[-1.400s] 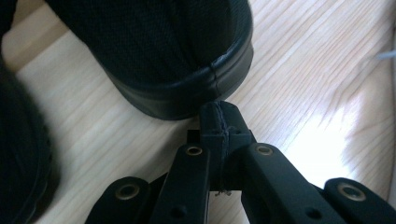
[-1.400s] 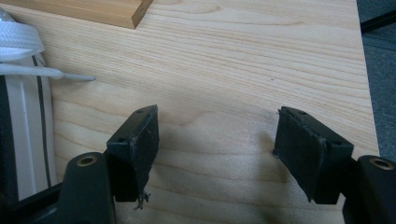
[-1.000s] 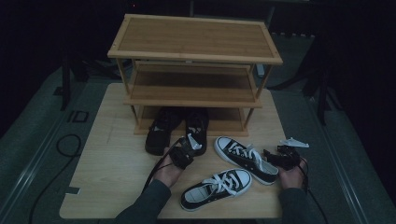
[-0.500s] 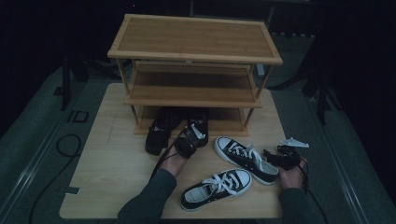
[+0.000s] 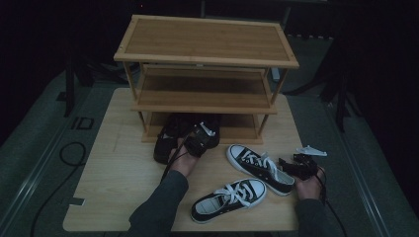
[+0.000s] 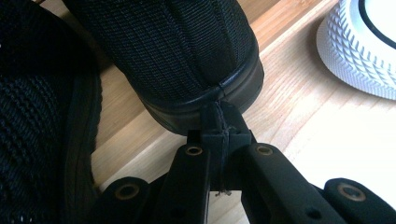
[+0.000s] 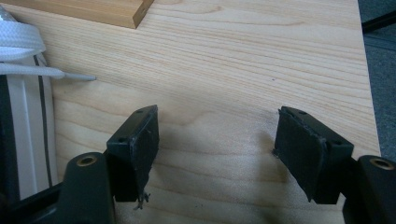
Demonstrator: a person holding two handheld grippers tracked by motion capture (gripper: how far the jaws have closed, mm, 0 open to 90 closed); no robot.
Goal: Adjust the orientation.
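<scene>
The left gripper (image 6: 219,133) had its jaws pressed together, pinching the heel rim of a black shoe (image 6: 177,51) whose mesh back rose straight ahead of it in the left gripper view. In the high view that gripper (image 5: 200,142) sat at the mouth of the wooden shoe rack (image 5: 207,52), with the black shoe (image 5: 210,129) reaching under the bottom shelf beside a second black shoe (image 5: 165,143), which lay just to its left and partly out on the table (image 5: 113,173); the light there was dim, so how far in the held shoe sat was hard to say. The right gripper (image 7: 217,149) was spread wide with nothing between its pads, bare tabletop (image 7: 233,70) beneath it and a white lace end (image 7: 70,73) off to its left. From above, the right gripper (image 5: 299,167) rested near the table's right edge, just beside the heel of a black-and-white sneaker (image 5: 259,167). A matching sneaker (image 5: 230,198) lay nearer the person, between the two forearms.
</scene>
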